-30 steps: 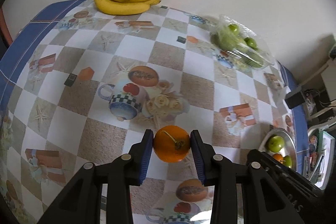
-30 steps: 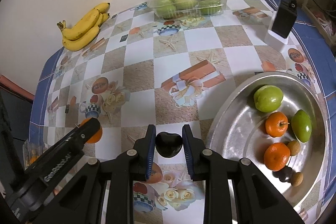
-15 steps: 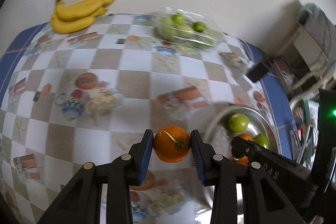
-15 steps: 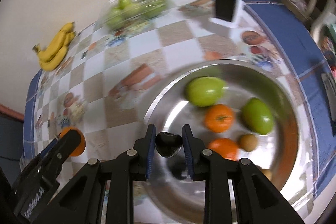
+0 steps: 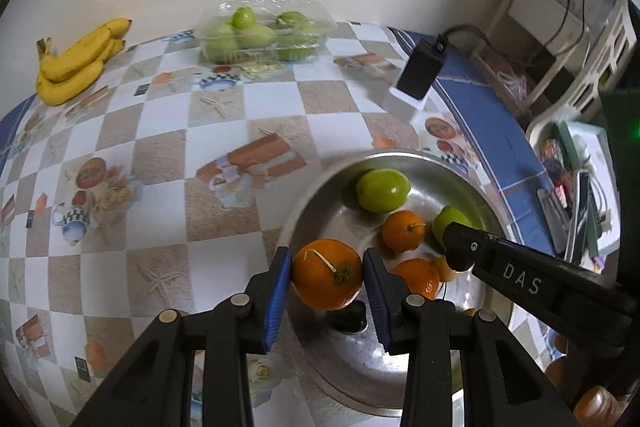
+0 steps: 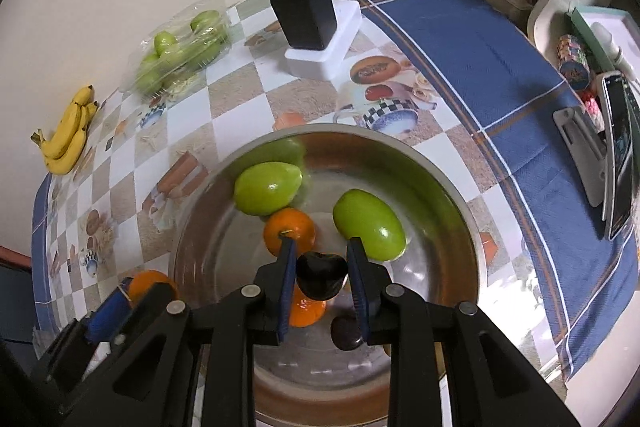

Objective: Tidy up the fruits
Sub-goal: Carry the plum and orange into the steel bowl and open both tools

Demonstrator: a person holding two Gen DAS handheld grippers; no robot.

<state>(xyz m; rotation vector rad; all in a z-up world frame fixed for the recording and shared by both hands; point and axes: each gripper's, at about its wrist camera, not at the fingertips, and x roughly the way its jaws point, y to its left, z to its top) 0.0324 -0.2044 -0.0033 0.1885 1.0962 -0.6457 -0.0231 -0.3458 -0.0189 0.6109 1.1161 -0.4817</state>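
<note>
My left gripper (image 5: 326, 277) is shut on an orange (image 5: 327, 273) and holds it over the left rim of the steel bowl (image 5: 316, 367). My right gripper (image 6: 322, 277) is shut on a dark plum-like fruit (image 6: 321, 275) above the middle of the bowl (image 6: 444, 187). In the bowl lie two green fruits (image 6: 267, 188) (image 6: 369, 224), two small oranges (image 6: 289, 231) (image 6: 306, 309) and a dark fruit (image 6: 346, 333). The left gripper with its orange (image 6: 149, 285) shows at the bowl's left edge in the right wrist view. The right gripper's finger (image 5: 520, 283) crosses the left wrist view.
A banana bunch (image 5: 76, 61) and a clear box of green fruits (image 5: 262, 35) lie at the far edge of the checked tablecloth by the wall. A black charger on a white block (image 6: 316, 27) stands behind the bowl. A phone on a stand (image 6: 616, 155) is at the right.
Both grippers have moved right, from over the bare tablecloth to over the steel bowl, each still holding its fruit. The bowl now fills the lower views.
</note>
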